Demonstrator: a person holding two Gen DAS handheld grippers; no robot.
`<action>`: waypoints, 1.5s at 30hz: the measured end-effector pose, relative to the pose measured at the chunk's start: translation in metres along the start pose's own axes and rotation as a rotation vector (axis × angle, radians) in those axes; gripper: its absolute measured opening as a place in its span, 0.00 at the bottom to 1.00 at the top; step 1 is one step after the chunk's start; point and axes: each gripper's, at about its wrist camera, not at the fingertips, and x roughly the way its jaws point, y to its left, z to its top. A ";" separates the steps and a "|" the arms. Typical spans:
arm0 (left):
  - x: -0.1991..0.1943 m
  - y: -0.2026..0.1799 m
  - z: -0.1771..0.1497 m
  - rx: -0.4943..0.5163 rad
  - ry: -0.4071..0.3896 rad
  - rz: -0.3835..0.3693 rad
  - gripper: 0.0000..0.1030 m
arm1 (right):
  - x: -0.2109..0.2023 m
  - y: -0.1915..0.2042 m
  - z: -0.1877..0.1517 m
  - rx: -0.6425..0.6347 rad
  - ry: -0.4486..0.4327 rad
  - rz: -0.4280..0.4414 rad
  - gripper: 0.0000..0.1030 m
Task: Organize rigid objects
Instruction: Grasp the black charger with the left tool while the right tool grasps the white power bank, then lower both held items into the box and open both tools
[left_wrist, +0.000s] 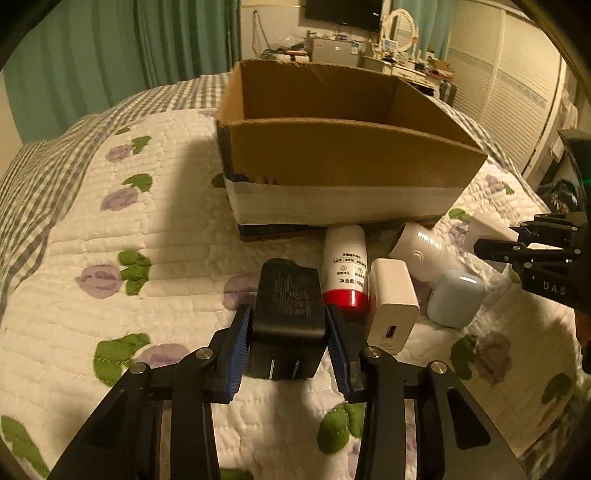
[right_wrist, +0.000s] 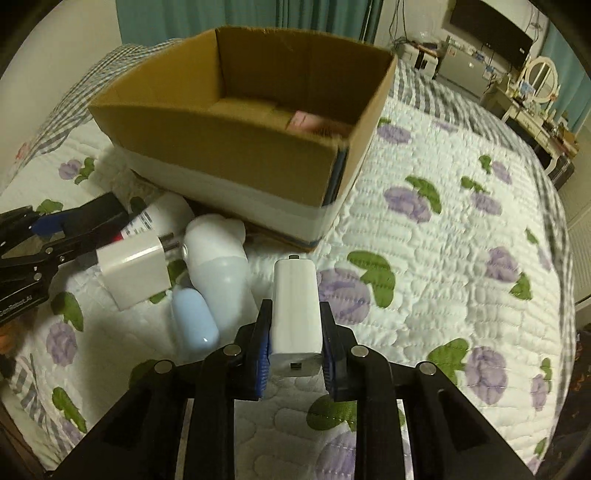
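My left gripper (left_wrist: 289, 334) is shut on a black power adapter (left_wrist: 288, 314), prongs toward the camera, just above the quilt. My right gripper (right_wrist: 295, 339) is shut on a white power bank (right_wrist: 295, 306). An open cardboard box (left_wrist: 332, 155) stands ahead on the bed; it also shows in the right wrist view (right_wrist: 221, 136) with a pink item (right_wrist: 303, 122) inside. In front of the box lie a white tube with a red cap (left_wrist: 345, 269), a white USB charger (left_wrist: 391, 302), a white device (left_wrist: 421, 251) and a pale blue case (left_wrist: 456, 297).
Everything lies on a white quilted bedspread with purple flowers (left_wrist: 110, 258). Green curtains (left_wrist: 110, 48) hang behind the bed. A cluttered dresser with a mirror (left_wrist: 399, 40) stands at the far wall. The right gripper shows at the right edge of the left view (left_wrist: 535, 247).
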 end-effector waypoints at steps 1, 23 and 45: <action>-0.004 0.000 0.000 -0.003 -0.003 0.000 0.38 | -0.005 0.003 0.002 -0.010 -0.010 -0.007 0.21; -0.118 -0.009 0.073 -0.020 -0.228 -0.034 0.37 | -0.111 0.031 0.076 0.002 -0.249 0.021 0.21; -0.016 -0.002 0.198 0.021 -0.262 0.016 0.37 | -0.058 -0.018 0.178 0.073 -0.358 0.000 0.21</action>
